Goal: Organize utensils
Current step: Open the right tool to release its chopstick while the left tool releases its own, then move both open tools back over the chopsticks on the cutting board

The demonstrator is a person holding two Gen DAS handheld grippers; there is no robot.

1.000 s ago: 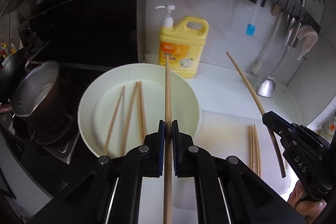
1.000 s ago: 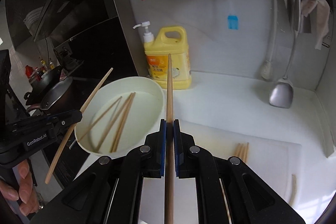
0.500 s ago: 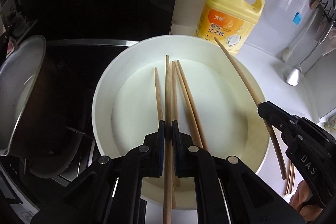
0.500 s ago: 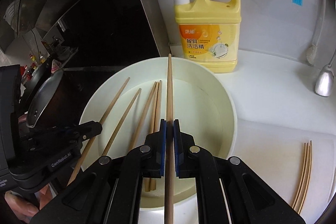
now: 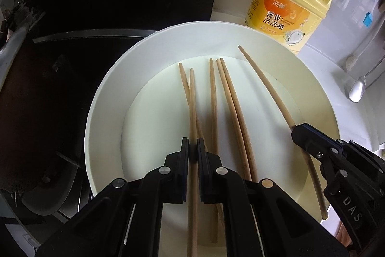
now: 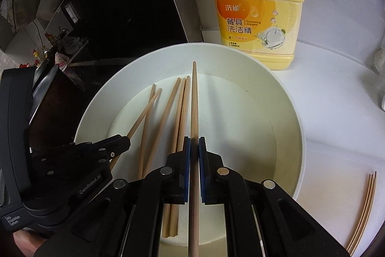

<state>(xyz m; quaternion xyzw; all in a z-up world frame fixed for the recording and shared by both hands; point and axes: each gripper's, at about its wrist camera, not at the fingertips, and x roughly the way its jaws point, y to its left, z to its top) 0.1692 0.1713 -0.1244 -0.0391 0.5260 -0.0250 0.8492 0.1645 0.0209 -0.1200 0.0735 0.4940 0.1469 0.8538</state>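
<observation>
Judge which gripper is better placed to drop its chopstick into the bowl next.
Left, slightly. The left gripper holds its chopstick low among those lying in the bowl; the right gripper's chopstick looks higher.

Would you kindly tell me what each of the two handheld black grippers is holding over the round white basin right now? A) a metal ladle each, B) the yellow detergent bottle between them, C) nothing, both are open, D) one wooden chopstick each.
D: the left gripper is shut on one wooden chopstick and the right gripper on another wooden chopstick, both over the round white basin.
</observation>
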